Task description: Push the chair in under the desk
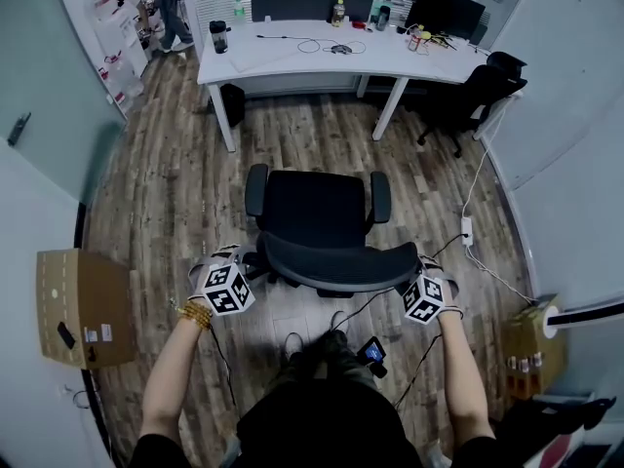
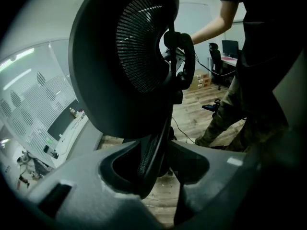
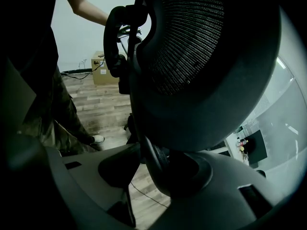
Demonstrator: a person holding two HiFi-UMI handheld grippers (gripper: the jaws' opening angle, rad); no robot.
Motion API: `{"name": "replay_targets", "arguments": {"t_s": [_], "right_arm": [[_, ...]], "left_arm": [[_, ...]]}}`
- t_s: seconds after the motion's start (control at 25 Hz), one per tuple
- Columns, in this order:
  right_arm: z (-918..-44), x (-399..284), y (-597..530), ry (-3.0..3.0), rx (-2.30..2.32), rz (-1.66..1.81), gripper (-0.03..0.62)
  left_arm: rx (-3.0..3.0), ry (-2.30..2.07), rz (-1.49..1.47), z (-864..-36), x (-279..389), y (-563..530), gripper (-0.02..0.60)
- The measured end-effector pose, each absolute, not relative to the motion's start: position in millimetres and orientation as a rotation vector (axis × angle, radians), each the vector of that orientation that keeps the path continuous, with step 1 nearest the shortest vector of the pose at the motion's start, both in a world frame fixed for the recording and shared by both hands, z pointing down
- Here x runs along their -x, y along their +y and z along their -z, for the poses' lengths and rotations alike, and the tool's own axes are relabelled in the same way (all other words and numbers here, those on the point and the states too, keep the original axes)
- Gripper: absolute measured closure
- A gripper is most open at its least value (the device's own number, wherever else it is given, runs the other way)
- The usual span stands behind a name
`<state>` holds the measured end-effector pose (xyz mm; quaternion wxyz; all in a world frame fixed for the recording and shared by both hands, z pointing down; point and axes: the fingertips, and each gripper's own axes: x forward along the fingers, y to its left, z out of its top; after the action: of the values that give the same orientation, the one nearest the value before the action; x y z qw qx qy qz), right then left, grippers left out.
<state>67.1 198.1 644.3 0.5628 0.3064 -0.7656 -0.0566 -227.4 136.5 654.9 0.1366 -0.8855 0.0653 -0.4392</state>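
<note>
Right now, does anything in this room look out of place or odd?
Yes. The black chair stands alone mid-floor, well apart from the white desk, not tucked under it. A cable also trails over the floor at its right.

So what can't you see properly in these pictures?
Wheels of the chair: head view, hidden under its seat.
Labels on the bottles on the desk: head view, too small to read.
Person far back: head view, cut off by the top edge.
Room ahead: both gripper views, mostly blocked by the backrest.
</note>
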Motion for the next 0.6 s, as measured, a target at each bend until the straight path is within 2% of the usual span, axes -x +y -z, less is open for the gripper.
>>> {"name": "replay_targets", "arguments": {"t_s": [0.6], "right_arm": [[-644.7, -75.3, 161.4, -1.799, -0.709, 0.124, 0.405]], "left_arm": [[2.588, 0.221, 1.302, -656.8, 220.4, 101.4, 0.399]]}}
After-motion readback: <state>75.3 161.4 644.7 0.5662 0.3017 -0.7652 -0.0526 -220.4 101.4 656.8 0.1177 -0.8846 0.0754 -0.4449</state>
